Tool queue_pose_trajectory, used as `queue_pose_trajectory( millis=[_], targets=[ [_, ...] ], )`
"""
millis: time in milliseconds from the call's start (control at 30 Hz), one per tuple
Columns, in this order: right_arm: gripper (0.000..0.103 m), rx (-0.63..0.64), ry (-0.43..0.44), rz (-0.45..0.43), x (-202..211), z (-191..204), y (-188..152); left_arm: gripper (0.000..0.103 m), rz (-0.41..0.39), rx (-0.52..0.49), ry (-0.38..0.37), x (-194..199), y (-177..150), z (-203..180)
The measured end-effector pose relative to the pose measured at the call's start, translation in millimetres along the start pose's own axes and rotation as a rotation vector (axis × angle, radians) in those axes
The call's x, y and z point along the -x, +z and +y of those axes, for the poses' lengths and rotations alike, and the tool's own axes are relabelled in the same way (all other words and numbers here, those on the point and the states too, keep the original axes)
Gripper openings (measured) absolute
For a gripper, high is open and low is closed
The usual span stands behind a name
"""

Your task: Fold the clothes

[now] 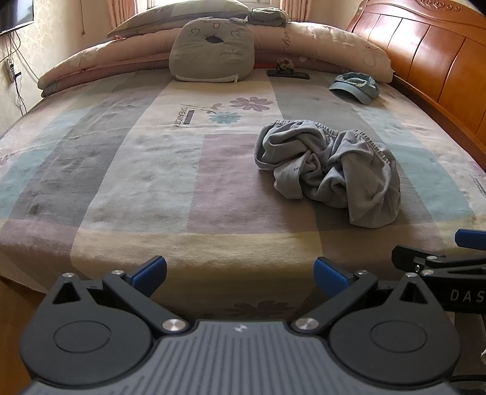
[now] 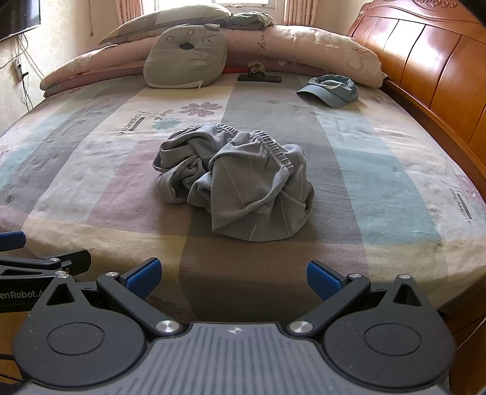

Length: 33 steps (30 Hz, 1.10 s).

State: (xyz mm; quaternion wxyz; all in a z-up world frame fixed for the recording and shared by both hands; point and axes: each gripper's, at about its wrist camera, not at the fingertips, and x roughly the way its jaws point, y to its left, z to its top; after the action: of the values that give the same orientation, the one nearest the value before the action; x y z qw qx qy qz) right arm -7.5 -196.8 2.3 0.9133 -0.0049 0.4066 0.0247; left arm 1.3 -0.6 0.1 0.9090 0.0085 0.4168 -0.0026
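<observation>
Both tools, left tool [image 1: 240, 272] & right tool [image 2: 234, 275], gape empty near bed [image 2: 91, 170] edge; best grab crumpled grey shorts [image 2: 234, 182] by elastic waistband [image 2: 273, 152], then spread flat.

Television [image 1: 15, 13] — cut by frame edge.

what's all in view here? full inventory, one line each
shorts: 1, grey, crumpled mid-bed
cap: 1, blue, far right near headboard
cushion: 1, grey with a face, leaning on duvet
duvet: 1, pink, folded along far edge
pillow: 1, patterned, on top of duvet
phone: 1, dark, flat by duvet, small ornament on it
bed: 1, pastel patchwork sheet
headboard: 1, orange wood, right
TV: 1, dark, wall upper left
left gripper: 1, black with blue pads, open, empty
right gripper: 1, same, open, empty
</observation>
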Motion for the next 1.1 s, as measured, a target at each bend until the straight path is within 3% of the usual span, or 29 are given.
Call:
queue_pose_trajectory(
  millis=[1100],
  targets=[
    [0.103,-0.01,0.007,-0.007,1.9,-4.2,1.4,0.102,-0.009,-0.009,-0.01,-2.2,3.6,-0.4]
  ],
)
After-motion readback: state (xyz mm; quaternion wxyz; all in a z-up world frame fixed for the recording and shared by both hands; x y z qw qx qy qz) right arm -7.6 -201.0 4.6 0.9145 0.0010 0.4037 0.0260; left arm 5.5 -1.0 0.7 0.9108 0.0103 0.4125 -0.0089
